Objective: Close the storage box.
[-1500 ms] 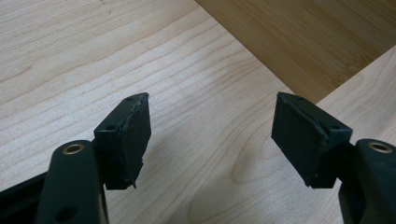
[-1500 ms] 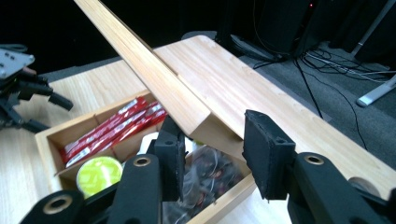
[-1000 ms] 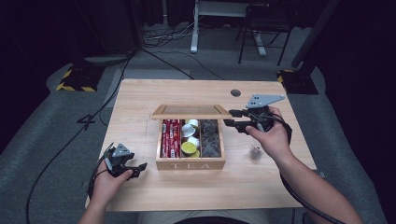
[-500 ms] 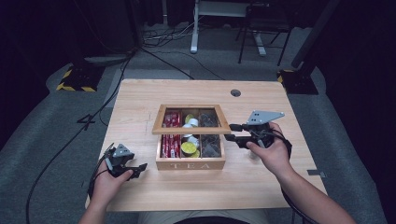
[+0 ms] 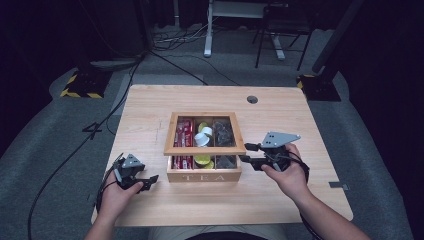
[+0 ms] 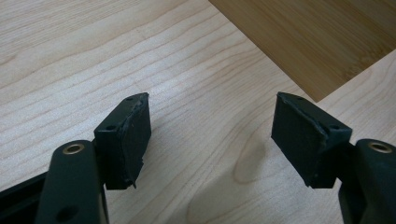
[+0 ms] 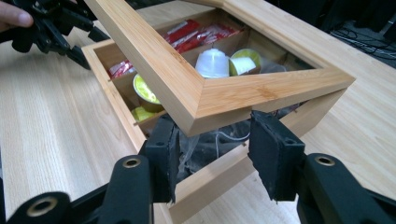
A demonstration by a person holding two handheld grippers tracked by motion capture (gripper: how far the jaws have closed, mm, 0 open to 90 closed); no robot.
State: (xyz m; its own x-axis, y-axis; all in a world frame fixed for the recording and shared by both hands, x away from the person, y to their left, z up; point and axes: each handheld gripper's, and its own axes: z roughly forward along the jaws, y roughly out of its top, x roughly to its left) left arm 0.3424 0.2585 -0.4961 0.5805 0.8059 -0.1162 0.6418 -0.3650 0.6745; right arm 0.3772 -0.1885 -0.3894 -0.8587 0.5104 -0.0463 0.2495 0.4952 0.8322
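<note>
A wooden tea box [image 5: 204, 175] marked TEA stands mid-table. Its compartments hold red packets [image 5: 184, 127], yellow and white pods [image 5: 202, 135] and dark packets [image 5: 223, 131]. The window lid [image 5: 205, 150] hangs slightly tilted, low over the box. My right gripper [image 5: 252, 155] is at the lid's front right corner. In the right gripper view that corner [image 7: 224, 93] sits between the pads of the right gripper [image 7: 215, 140], which touch it on both sides. The jaws have just been opening a little. My left gripper [image 5: 150, 181] rests open on the table left of the box, nothing between its jaws [image 6: 212, 135].
The light wooden table [image 5: 150, 110] has a round cable hole [image 5: 252, 99] at the back right. A black cable [image 5: 75, 150] trails over the grey floor at the left. Furniture legs [image 5: 260, 45] stand beyond the far edge. The box's side wall [image 6: 327, 42] lies just ahead of the left jaws.
The right gripper has come down and toward me with the lid's corner, and the lid has swung from raised to low over the box. The left gripper has stayed put.
</note>
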